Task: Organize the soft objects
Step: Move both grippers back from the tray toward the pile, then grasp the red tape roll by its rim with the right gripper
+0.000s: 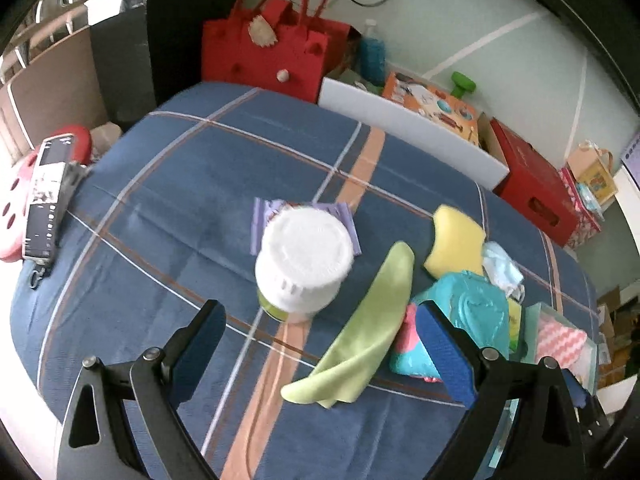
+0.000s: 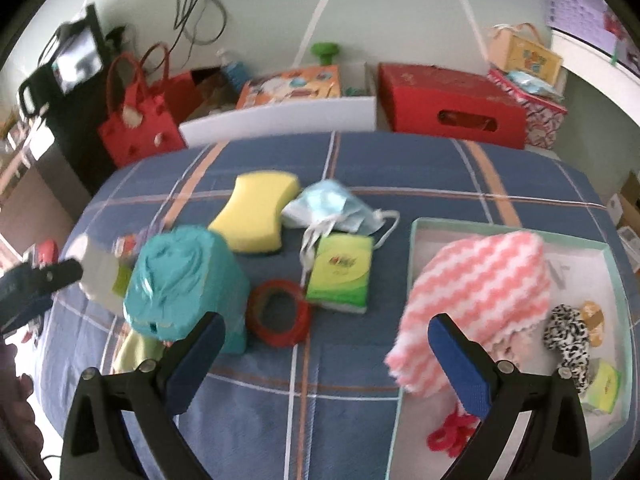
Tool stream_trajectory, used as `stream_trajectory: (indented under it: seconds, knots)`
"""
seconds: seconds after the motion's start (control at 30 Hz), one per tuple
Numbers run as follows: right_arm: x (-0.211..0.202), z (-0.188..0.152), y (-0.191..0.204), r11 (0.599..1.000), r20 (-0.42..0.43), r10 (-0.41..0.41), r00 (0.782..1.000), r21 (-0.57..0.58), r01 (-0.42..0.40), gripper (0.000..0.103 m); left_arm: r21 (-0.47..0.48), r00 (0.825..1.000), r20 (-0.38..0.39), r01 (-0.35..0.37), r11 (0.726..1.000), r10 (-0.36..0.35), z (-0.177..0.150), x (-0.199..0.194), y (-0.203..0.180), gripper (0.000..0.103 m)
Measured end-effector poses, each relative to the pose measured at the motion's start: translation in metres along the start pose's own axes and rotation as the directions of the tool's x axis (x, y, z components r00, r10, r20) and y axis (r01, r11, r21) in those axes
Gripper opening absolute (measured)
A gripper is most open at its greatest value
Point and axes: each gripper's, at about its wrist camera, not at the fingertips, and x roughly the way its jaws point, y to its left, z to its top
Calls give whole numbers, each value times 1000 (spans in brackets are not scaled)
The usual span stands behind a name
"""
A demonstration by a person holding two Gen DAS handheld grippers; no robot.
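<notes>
**Both claws wide and empty; soft stuff still on the cloth**

Your left gripper [image 1: 320, 332] is spread wide, nothing held. Your right gripper [image 2: 326, 346] is the same: wide, empty.

The tray [image 2: 516, 229] sits to the right of the right claw. A pink-white towel [image 2: 476, 292] drapes over its near-left rim, half in, half out. A leopard scrunchie [image 2: 568, 338] is already inside.

Loose on the plaid cloth [image 1: 160, 208]: green rag [image 1: 360, 332], long axis running diagonally away from the left claw, its near end just ahead of the jaws. The yellow sponge [image 2: 256, 212], mask [image 2: 332, 206] and tissue pack [image 2: 342, 276] lie ahead of the right claw, left of the tray. The teal bag [image 2: 184, 284] sits just beside the right claw's left finger.

Judgement: the rag is the left claw's nearest pick; the towel and tissue pack are nearer the right.

Textures: rag thin and limp, sponge foam with a waisted shape, towel fluffy with zigzag stripes, bag crinkly. The white jar [image 1: 304, 260] and red tape [image 2: 280, 312] look rigid, so probably leave them.
</notes>
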Motion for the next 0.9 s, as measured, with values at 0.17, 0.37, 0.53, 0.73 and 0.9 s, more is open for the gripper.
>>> stream_trajectory:
  seconds: [0.17, 0.37, 0.53, 0.73, 0.9]
  knots:
    - [10, -6, 5, 999, -50, 25, 998, -19, -26, 93, 7, 1000, -21, 7, 1000, -7, -4, 14, -2, 96]
    - [19, -10, 11, 998, -86, 53, 995, -37, -56, 87, -3, 997, -71, -27, 1000, 27, -4, 28, 8, 96]
    - [30, -12, 13, 996, -113, 60, 992, -51, -66, 80, -10, 991, -127, -32, 999, 31, -8, 42, 12, 96]
    - [38, -13, 17, 994, -121, 63, 991, -80, -73, 77, -14, 982, -187, -31, 999, 28, -12, 60, 11, 96]
    - [46, -12, 15, 995, -132, 59, 989, -72, -69, 71, -52, 977, -214, -37, 998, 25, -11, 70, 18, 96]
